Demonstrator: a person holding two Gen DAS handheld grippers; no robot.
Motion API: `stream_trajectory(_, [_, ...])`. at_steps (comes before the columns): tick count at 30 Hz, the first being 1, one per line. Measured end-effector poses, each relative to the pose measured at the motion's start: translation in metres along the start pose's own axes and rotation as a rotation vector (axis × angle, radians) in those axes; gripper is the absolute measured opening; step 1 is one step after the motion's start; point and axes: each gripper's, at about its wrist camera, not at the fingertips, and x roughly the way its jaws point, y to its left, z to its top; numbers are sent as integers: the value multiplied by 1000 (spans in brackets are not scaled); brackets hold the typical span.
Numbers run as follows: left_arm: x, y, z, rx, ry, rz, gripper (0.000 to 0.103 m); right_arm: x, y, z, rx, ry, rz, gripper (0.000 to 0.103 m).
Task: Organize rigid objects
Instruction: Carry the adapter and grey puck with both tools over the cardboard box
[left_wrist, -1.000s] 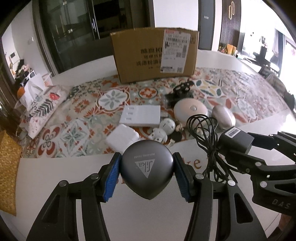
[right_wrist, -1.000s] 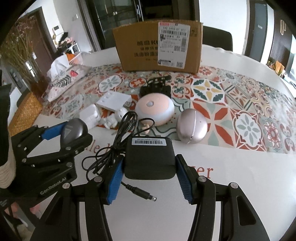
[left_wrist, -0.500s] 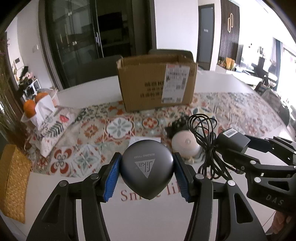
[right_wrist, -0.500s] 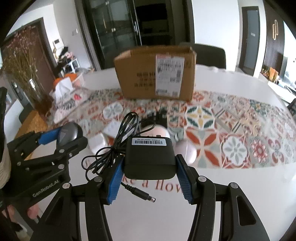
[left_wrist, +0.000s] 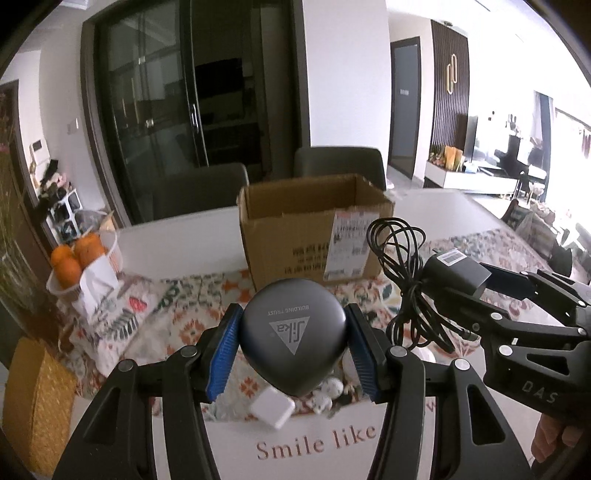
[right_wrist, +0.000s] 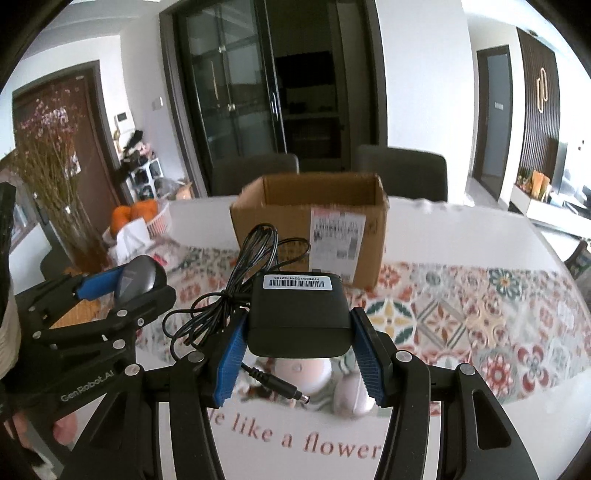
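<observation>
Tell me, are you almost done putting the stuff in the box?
Not yet. Nothing can be seen inside the box; its floor is hidden. In hand: the left gripper is shut on the grey case, the right gripper on the adapter, both lifted, facing the box. Still left on the table: a white charger, a pink lamp and small white bits.

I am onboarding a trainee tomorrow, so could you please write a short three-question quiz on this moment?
1. True or false: the cardboard box stands with its top open.
2. Which gripper holds the black power adapter? A) left gripper B) right gripper
3. Fill in: the grey Sika case is clamped between two ____ pads.

Key: 1 true; 2 B; 3 blue.
</observation>
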Motion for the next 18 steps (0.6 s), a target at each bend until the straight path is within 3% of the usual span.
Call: stream_trajectory(18, [28,12,76,14,-67,-50,55,16,-7,84,-45,-146,-52,55])
